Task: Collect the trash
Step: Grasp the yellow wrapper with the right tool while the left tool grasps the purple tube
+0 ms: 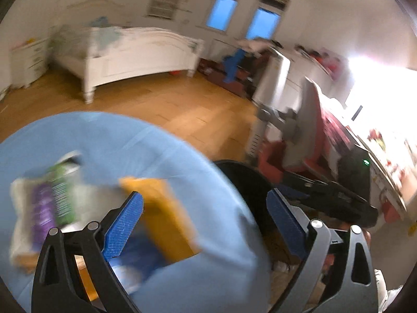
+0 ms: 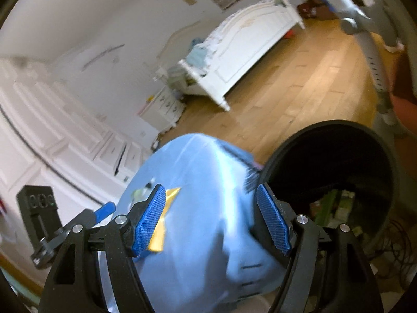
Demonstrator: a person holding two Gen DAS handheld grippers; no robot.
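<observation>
On the blue-covered surface (image 1: 109, 140), a purple-and-green packet (image 1: 52, 203) lay toward the left edge and an orange wrapper (image 1: 166, 216) nearer the middle; the black bin (image 2: 331, 177) stood just off the right edge, with trash already inside. The left tool (image 1: 206, 208) stood wide open and held nothing. The right tool (image 2: 211, 219) was also open and empty, above the surface's right edge. Both views were smeared, so a hurried reach might have misjudged the wrapper and nudged it or the packet off the edge onto the floor, or snagged the cloth covering. The packet's print was too blurred to read; no other writing was legible.
</observation>
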